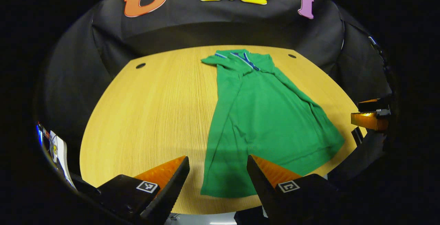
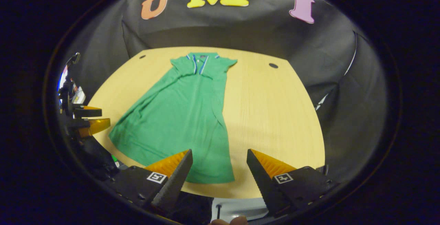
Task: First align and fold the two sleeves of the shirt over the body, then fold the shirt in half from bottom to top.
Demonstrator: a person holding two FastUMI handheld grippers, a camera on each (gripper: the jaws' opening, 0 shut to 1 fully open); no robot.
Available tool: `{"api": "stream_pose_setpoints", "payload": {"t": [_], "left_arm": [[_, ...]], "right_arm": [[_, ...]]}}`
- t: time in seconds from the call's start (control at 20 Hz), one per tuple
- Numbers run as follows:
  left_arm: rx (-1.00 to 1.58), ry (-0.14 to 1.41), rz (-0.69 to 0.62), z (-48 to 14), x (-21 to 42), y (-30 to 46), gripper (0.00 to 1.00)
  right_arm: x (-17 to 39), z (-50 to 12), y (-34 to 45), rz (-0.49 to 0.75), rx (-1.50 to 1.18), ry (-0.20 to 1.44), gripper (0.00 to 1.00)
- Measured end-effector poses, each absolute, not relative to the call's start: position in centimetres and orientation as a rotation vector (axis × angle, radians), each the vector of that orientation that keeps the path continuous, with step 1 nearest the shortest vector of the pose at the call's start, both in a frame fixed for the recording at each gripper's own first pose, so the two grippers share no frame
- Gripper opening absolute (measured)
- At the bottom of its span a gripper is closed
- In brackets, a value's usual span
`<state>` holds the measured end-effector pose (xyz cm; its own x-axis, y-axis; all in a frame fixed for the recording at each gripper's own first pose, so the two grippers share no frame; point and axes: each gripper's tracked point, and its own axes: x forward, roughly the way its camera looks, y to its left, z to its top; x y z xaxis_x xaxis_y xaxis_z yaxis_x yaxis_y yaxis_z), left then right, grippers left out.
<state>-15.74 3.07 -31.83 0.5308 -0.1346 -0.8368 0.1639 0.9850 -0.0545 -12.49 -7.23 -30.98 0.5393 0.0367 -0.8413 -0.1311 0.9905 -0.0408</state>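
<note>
Lay flat on the wooden table [image 1: 144, 115], the green shirt [image 1: 264, 121], collar end toward the booth wall and hem toward the table's near edge. In the left gripper view, both sleeves were already folded in over the body, leaving a long, narrow shape that widened toward the hem.

Hung above the near table edge, the left gripper [image 1: 218, 175], spread wide and holding nothing. Sat directly beyond the gap between its fingers, the hem's left corner, with one fingertip [image 1: 182, 164] over bare wood just left of the shirt and the other over the cloth near the hem's middle. No contact with the fabric that could be made out.

Hovered likewise at the near table edge, the right gripper [image 2: 219, 164], also opened wide and empty. Lay between and just beyond its fingers, the shirt's right hem corner [image 2: 220, 173], with one fingertip [image 2: 187, 158] over the cloth and the other over bare table to the shirt's right.

Showed at the far right of the left gripper view, beside the shirt's right hem corner, the right gripper [image 1: 371, 113]. Showed at the far left of the right gripper view, near the shirt's left hem corner, the left gripper [image 2: 91, 118].
</note>
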Motion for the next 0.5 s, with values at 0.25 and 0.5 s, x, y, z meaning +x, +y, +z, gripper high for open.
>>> {"api": "stream_pose_setpoints", "payload": {"t": [0.25, 0.5], "left_arm": [[0.018, 1.16, -0.122, -34.3, -18.3, 4.9, 1.0], [0.011, 1.24, -0.121, -34.6, -18.6, 5.7, 1.0]], "right_arm": [[-14.8, -35.2, -7.6, 0.115, -0.128, 1.137, 0.97], [-16.2, -37.7, -8.2, 0.106, -0.1, 1.227, 0.98]]}}
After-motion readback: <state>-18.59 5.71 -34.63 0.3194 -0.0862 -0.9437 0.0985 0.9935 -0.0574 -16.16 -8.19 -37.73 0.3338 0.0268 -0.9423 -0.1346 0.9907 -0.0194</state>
